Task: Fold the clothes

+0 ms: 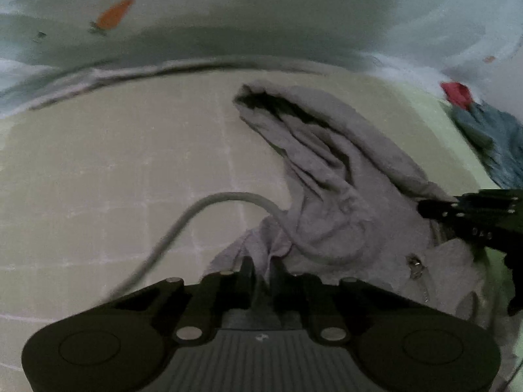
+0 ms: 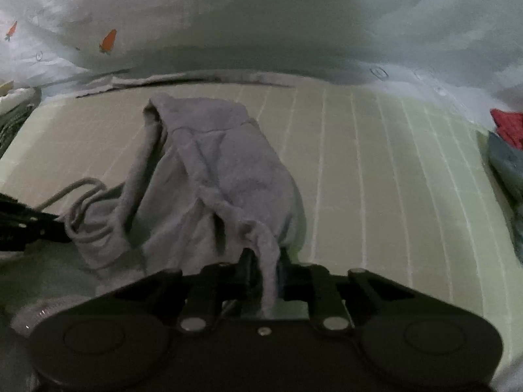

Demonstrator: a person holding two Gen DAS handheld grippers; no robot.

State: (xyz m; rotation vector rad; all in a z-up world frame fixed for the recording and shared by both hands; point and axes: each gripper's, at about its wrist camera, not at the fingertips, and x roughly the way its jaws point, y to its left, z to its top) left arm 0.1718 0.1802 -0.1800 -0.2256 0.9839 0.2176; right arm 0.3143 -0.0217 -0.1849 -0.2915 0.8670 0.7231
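Hoodie (image 2: 212, 170) – one, grey – pinched by two tongs (image 1: 261, 271) (image 2: 264, 268).

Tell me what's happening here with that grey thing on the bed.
A person is folding laundry with two handheld tools. The left tool and the right tool are each shut on a bunched edge of the crumpled grey hooded sweatshirt, which lies on the pale green gridded mat. Its grey drawcord loops across the mat. More clothes, red and blue-grey, wait at the right edge.
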